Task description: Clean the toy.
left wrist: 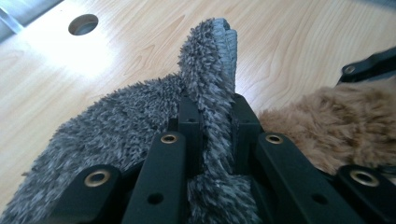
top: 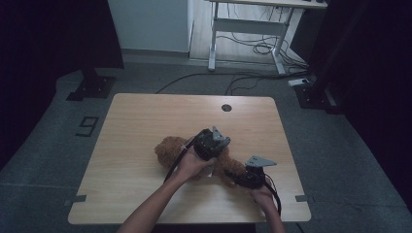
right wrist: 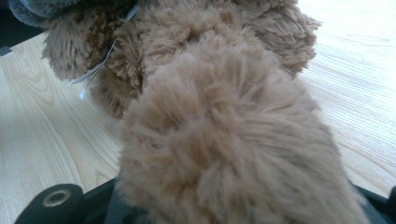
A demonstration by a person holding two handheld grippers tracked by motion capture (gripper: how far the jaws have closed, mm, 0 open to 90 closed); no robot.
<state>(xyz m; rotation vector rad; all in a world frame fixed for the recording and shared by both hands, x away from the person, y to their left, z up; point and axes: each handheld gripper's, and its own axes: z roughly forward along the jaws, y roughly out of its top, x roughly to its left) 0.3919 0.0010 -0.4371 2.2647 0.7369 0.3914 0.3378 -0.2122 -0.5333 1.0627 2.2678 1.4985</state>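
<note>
Pinching shaggy grey fabric (left wrist: 205, 70) beside brown plush (left wrist: 336, 126).

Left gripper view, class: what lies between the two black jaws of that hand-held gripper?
A fold of grey fuzzy fabric stands pinched between the jaws of the left hand-held gripper, as the left gripper view shows. The brown plush toy lies beside it on the wooden table.

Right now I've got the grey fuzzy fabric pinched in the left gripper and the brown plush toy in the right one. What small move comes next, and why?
Probably ease the left gripper away from the brown plush toy, drawing the grey fabric off it. The fabric is clamped in a raised fold between the left jaws, and the right gripper anchors a limb, so the toy should stay put.
</note>
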